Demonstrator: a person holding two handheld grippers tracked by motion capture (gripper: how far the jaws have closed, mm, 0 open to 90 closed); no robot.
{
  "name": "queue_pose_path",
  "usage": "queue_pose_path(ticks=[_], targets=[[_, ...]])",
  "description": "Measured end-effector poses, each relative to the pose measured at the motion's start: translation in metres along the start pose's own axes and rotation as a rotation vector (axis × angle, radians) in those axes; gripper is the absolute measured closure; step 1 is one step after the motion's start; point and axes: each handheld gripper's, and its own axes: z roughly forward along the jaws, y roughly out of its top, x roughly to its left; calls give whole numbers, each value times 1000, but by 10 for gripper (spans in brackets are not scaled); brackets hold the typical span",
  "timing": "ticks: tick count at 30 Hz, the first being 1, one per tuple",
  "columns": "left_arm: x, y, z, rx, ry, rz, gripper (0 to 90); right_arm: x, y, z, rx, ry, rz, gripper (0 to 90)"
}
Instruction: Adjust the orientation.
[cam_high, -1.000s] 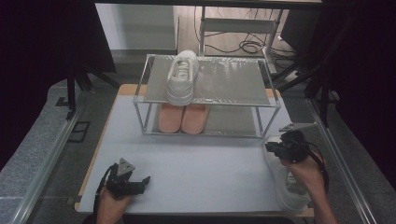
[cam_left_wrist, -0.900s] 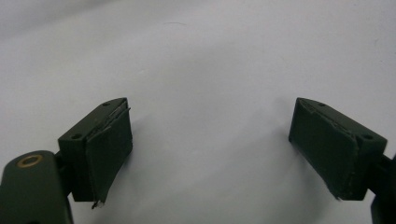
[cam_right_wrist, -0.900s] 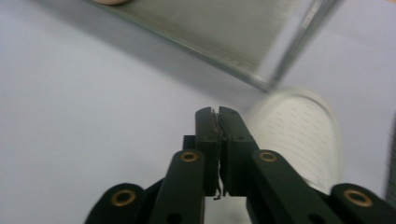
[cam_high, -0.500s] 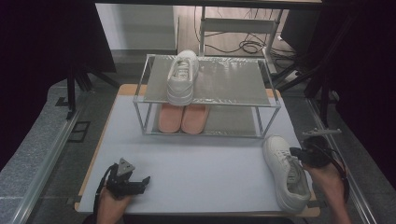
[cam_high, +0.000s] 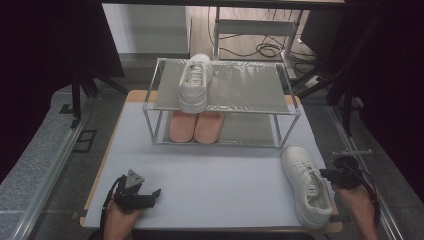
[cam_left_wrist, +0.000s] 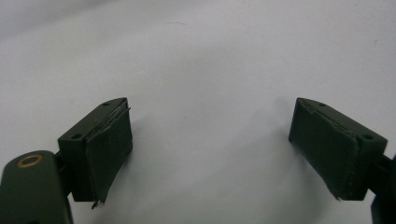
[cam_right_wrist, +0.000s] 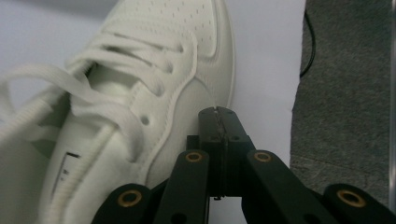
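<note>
- Pale table carries a wire rack at its far edge.
- White lace-up sneaker lies at the near right corner, toe pointing away, laces loose.
- Right gripper sits just beside it, jaws clenched on nothing.
- Left gripper at the near left corner, jaws released.

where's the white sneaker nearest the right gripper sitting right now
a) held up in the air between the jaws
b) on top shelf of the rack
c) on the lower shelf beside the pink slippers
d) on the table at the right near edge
d: the white sneaker lies flat on the table by its right near edge, with the right gripper shut and empty beside it.
</note>
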Motion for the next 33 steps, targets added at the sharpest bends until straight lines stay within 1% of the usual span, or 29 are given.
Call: queue_pose_path(ticks=[1, 6, 10, 12, 13, 14, 26, 33], targets=[[0, 0, 0, 0, 0, 0, 134, -1, -2, 1, 8, 3, 7, 898], [0, 0, 0, -1, 1, -1, 134, -6, -6, 4, -4, 42, 42, 899], [0, 0, 0, 0, 1, -1, 133, -3, -7, 5, -12, 47, 43, 900], [0, 0, 0, 0, 0, -1, 134, -3, -7, 6, -16, 62, 48, 900], [0, 0, 0, 0, 0, -1, 133, -1, -7, 6, -20, 82, 54, 900], [0, 0, 0, 0, 0, -1, 133, 0, -7, 7, -19, 88, 52, 900], [0, 0, 0, 0, 0, -1, 133, 30, 1, 14, -17, 120, 2, 900], [0, 0, 0, 0, 0, -1, 134, 48, 8, 20, -15, 143, -12, 900]])
